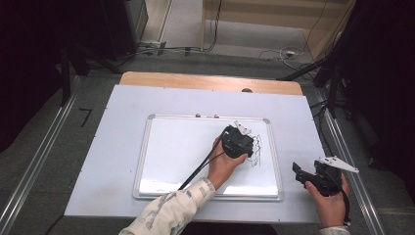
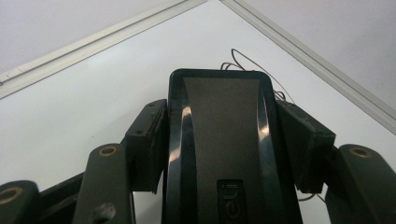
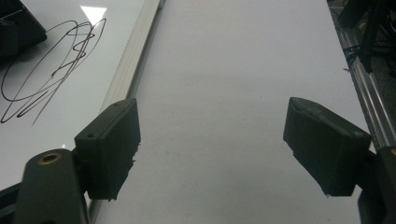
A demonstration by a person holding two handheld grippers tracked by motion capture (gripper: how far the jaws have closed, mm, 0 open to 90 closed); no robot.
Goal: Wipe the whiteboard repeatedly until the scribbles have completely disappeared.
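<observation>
A whiteboard with a silver frame lies on the white-covered table. A black scribble marks its right part. My left gripper rests on the board just left of the scribble, shut on a black eraser with a grey middle strip. Both pads press on the eraser's sides, and the scribble shows just beyond its far end. My right gripper is held over the table right of the board, open, with nothing between its fingers.
The board's frame runs along the left of my right gripper, with the scribble beyond it. A metal rail lines the table's right side. Cables and stands lie on the floor behind the table.
</observation>
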